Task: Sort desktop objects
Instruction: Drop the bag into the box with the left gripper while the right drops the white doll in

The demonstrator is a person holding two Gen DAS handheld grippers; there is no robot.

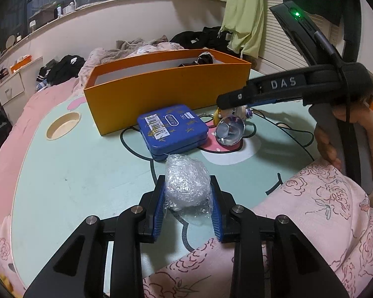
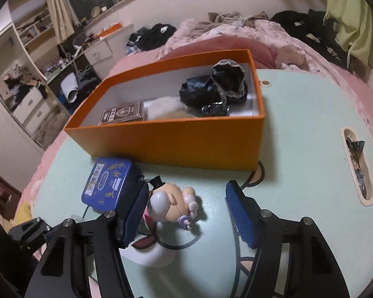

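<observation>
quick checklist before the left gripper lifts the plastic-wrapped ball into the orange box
1. Left gripper on the ball: ok, both pads press its sides.
2. Ball clear of the blue tin: cannot tell, it sits right against the tin's near edge.
3. Room in the orange box: ok, its left part shows bare floor beside the card deck.
4. Right gripper out of the way: not ok, it reaches across in front of the box in the left view.
5. Right jaws empty: ok, open around the toy figure, not gripping.
</observation>
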